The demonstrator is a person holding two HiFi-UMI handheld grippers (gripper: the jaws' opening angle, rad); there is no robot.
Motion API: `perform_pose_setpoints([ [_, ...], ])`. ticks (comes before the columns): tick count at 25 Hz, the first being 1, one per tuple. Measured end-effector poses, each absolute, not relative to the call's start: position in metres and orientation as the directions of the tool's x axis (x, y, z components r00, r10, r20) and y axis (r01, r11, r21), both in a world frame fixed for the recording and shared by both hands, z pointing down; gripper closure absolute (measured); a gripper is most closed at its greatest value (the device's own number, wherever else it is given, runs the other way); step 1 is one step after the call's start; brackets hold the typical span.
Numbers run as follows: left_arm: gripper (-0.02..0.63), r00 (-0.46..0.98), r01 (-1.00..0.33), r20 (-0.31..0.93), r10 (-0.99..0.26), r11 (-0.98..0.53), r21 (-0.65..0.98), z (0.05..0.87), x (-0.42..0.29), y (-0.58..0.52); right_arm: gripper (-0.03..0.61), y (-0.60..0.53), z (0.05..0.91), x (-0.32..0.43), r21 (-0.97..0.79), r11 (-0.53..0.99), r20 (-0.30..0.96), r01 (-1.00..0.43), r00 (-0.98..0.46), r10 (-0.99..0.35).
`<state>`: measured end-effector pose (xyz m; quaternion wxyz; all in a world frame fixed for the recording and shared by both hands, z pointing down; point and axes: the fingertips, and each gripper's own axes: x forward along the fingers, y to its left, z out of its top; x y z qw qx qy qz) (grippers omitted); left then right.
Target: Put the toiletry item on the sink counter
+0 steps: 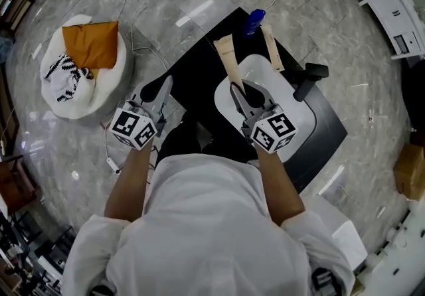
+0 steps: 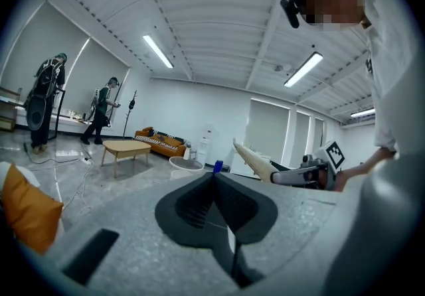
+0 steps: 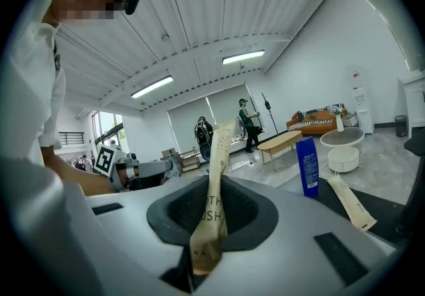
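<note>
Right fingers [image 1: 252, 97] pinch the beige packet [image 1: 227, 56] over the sink rim [image 1: 302, 115]; left fingers [image 1: 161, 91], shut empty, at the counter edge [image 1: 192, 56].

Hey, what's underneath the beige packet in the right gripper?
The white sink basin and black counter lie under the beige packet; the right gripper covers the basin's near part.

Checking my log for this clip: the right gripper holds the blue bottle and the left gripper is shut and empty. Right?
No: the right gripper holds the beige packet, as the right gripper view shows; the blue bottle stands free on the counter. The left gripper is shut and empty.
</note>
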<state>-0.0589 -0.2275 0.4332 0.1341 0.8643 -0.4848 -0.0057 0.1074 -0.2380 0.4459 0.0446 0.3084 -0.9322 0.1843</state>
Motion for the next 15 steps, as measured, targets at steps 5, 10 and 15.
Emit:
perform_pose_setpoints([
  [5, 0.597, 0.575, -0.806, 0.148, -0.804, -0.527, 0.27, 0.46, -0.083, -0.258, 0.525, -0.267, 0.466, 0.076, -0.321, 0.714, 0.254, -0.622, -0.783, -0.568],
  [10, 0.597, 0.597, -0.789, 0.17, -0.784, -0.535, 0.302, 0.482, -0.109, -0.284, 0.526, -0.286, 0.491, 0.047, -0.342, 0.683, 0.309, -0.645, -0.764, -0.567],
  [15, 0.597, 0.626, -0.765, 0.19, -0.756, -0.548, 0.339, 0.512, -0.12, -0.301, 0.526, -0.296, 0.528, 0.019, -0.349, 0.671, 0.376, -0.655, -0.753, -0.54],
])
